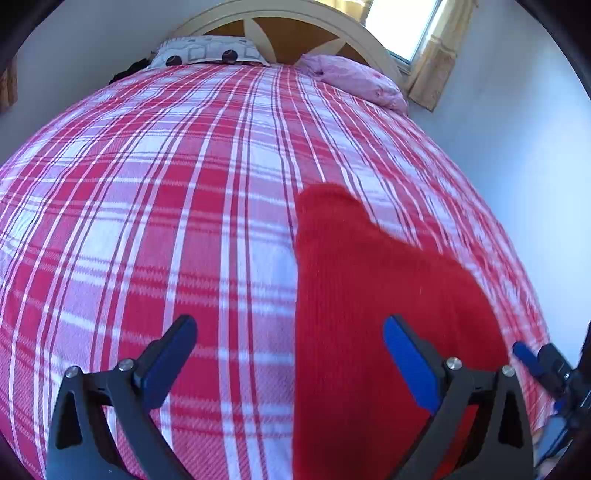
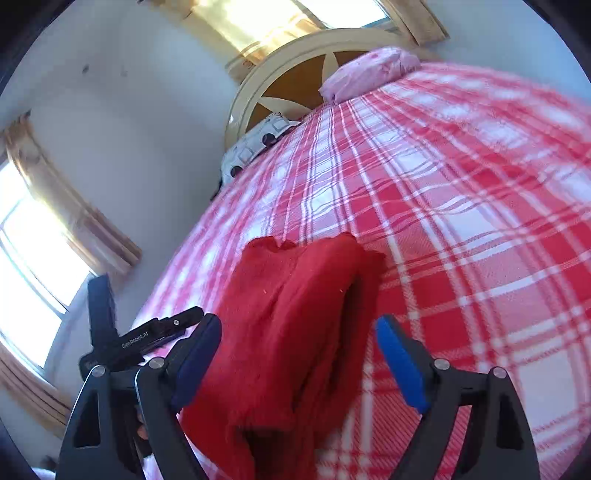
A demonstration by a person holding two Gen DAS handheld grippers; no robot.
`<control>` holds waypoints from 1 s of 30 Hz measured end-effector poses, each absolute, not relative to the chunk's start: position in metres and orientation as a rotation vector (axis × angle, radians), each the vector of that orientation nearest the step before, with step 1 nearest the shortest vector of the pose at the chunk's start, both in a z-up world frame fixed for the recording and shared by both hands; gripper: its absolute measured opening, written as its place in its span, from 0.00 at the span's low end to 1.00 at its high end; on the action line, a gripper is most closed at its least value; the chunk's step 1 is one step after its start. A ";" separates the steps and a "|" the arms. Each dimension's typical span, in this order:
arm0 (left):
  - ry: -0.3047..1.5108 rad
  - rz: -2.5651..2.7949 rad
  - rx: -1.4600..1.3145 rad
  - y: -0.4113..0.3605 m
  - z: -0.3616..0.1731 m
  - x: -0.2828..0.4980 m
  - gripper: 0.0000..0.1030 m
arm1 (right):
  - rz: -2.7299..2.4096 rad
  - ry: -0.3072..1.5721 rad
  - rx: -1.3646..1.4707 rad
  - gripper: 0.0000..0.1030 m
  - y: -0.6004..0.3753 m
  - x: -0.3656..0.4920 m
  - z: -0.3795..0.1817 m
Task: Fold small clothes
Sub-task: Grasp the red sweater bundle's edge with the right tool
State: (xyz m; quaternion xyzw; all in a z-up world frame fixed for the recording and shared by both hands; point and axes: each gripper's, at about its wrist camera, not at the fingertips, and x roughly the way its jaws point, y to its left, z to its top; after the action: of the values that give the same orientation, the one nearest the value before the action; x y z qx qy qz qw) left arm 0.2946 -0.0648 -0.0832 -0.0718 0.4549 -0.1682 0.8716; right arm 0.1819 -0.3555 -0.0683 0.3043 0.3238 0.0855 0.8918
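A small red knitted garment lies on the red and white plaid bedspread. In the left wrist view my left gripper is open and empty; its right finger is over the garment's near part, its left finger over bare bedspread. The right gripper shows at the far right edge beside the garment. In the right wrist view the garment lies bunched with folds, and my right gripper is open astride it. The left gripper's body shows at the left.
At the head of the bed are a patterned white pillow, a pink pillow and a round cream headboard. A curtained window is behind. The bed's edge and a pale wall lie to the right.
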 end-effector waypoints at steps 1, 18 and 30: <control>0.957 -0.362 -0.164 -0.067 -0.084 0.299 1.00 | 0.168 0.689 0.642 0.84 -0.355 0.188 -0.074; 1.061 -0.447 -0.152 -0.099 -0.119 0.315 1.00 | 0.152 0.816 0.456 0.69 -0.324 0.224 -0.114; 1.035 -0.516 -0.152 -0.113 -0.120 0.313 0.69 | 0.194 0.791 0.536 0.62 -0.330 0.220 -0.121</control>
State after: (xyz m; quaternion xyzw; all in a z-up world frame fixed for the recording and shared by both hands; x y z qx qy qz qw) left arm 0.3127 -0.1132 -0.1204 -0.0717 0.4887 -0.2434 0.8348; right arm 0.2198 -0.3303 -0.1210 0.2576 0.3802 0.0933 0.8834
